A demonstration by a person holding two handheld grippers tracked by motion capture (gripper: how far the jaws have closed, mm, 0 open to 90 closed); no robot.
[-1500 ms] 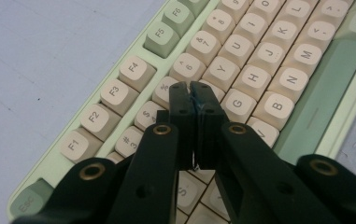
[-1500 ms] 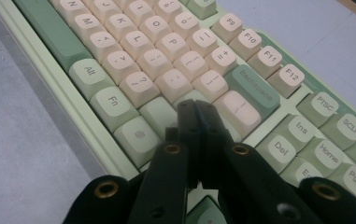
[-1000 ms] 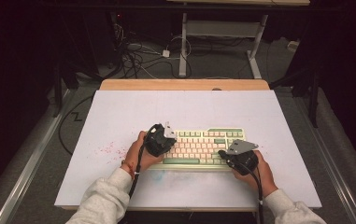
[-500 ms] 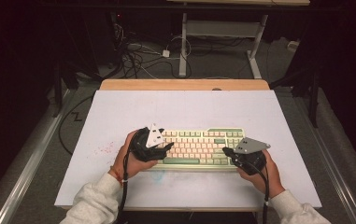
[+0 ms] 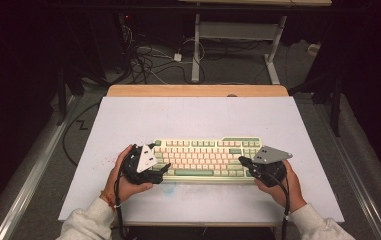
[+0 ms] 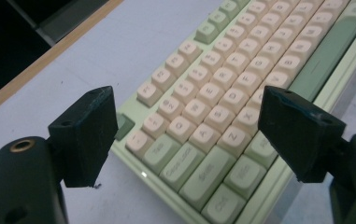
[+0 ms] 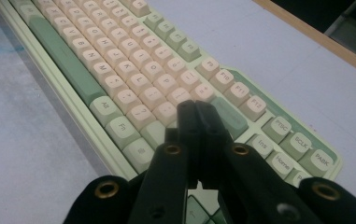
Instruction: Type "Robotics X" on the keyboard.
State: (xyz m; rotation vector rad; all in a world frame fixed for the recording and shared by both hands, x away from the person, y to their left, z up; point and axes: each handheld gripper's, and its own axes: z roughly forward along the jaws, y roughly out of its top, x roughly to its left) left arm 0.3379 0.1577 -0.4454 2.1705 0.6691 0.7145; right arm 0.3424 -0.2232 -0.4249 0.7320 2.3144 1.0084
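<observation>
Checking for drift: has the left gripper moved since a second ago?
Yes. The left gripper slid left off the keyboard toward its left end, jaws just opening, nothing between them.

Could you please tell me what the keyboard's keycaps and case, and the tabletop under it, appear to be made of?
The keyboard looks like plastic. Its keycaps, cream and sage green, are matte with printed legends and softly rounded edges. Its case is pale green and smooth, with a slight sheen. The tabletop has a flat, pale matte surface, possibly laminate or a mat, and a strip along its far edge looks like light wood.
</observation>
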